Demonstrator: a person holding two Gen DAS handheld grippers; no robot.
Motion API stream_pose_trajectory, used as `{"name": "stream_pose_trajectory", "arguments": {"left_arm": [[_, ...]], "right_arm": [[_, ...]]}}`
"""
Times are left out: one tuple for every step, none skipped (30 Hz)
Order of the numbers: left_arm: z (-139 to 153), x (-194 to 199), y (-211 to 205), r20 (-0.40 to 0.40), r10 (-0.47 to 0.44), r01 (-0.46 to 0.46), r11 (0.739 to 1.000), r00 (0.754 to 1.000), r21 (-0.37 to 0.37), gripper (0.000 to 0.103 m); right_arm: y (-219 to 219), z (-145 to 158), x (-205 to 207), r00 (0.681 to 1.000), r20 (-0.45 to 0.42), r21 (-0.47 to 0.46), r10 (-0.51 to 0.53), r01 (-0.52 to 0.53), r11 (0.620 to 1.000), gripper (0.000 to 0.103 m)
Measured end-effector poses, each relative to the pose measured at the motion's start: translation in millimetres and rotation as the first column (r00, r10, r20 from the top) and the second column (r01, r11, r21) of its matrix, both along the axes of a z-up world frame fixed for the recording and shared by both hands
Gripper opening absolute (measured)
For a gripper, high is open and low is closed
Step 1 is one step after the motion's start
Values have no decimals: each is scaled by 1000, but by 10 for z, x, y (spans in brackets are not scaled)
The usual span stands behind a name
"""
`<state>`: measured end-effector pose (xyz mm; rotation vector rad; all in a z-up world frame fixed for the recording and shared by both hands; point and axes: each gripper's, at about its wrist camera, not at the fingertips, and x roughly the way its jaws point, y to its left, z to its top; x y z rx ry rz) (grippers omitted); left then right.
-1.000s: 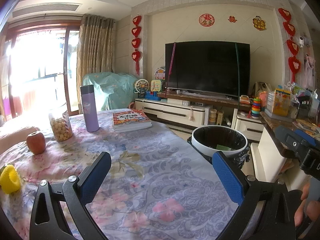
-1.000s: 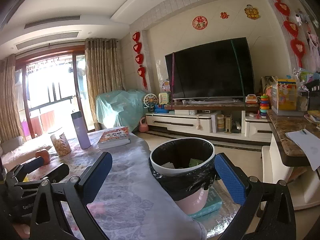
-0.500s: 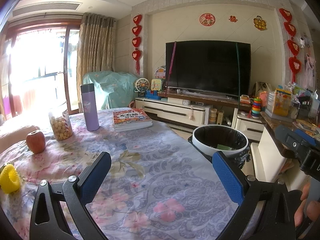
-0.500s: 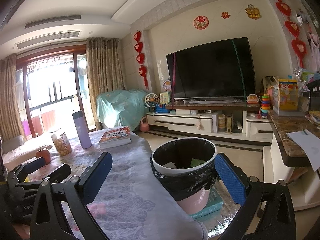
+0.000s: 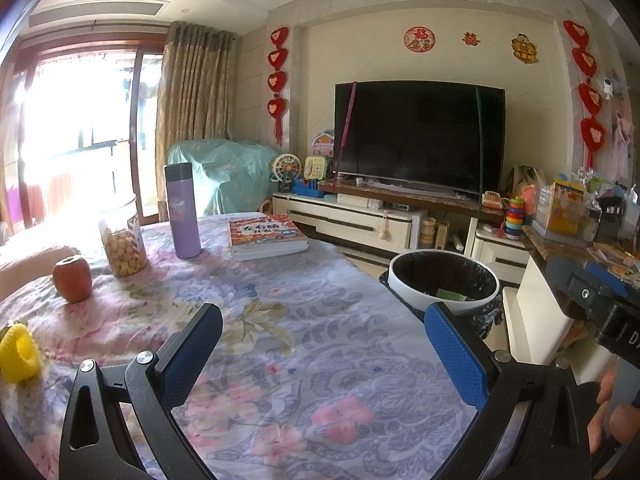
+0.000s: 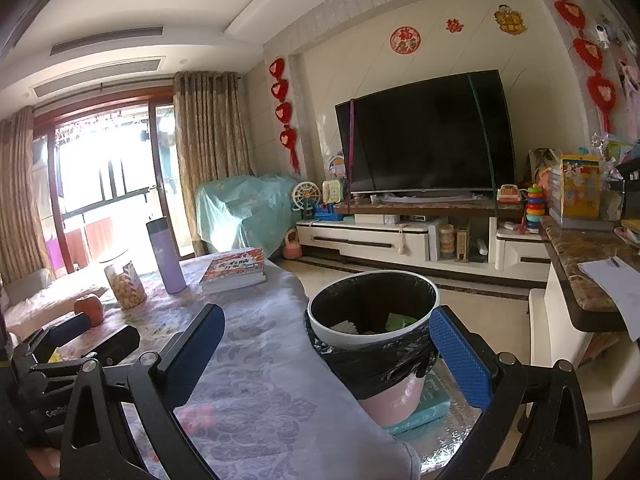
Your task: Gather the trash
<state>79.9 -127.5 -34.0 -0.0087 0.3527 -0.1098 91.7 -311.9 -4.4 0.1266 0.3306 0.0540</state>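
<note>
Trash bin (image 6: 374,312), lined with a black bag, stands on the floor just beside the right edge of the desk (image 5: 320,360); scraps of white and green lie inside, too small to identify. The left gripper (image 5: 322,354) hovers over the floral cloth with its blue-padded fingers (image 5: 192,356) spread wide, holding and touching nothing. The right gripper (image 6: 326,354) is likewise spread wide and empty, its right finger (image 6: 460,356) overlapping the bin's rim in view; contact cannot be told. A yellow object (image 5: 18,352) at the left edge is cut off.
</note>
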Motion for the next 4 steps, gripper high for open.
{"name": "stream_pose_trajectory", "arguments": {"left_arm": [[-1,8,14,-1,0,0,1000,1000,-5,102],[0,17,31,-2,0,0,1000,1000,-9,102],[-3,20,49,-2,1,-1,1000,1000,-16,102],[-4,33,61,-4,2,-2,1000,1000,-19,102]], "right_arm": [[3,-2,9,1000,-2,1,3,-3,1000,103],[7,-4,21,1000,-5,3,6,-6,1000,103],[11,-7,36,1000,-9,4,9,-9,1000,103],[13,-10,50,1000,-13,5,13,-13,1000,103]]}}
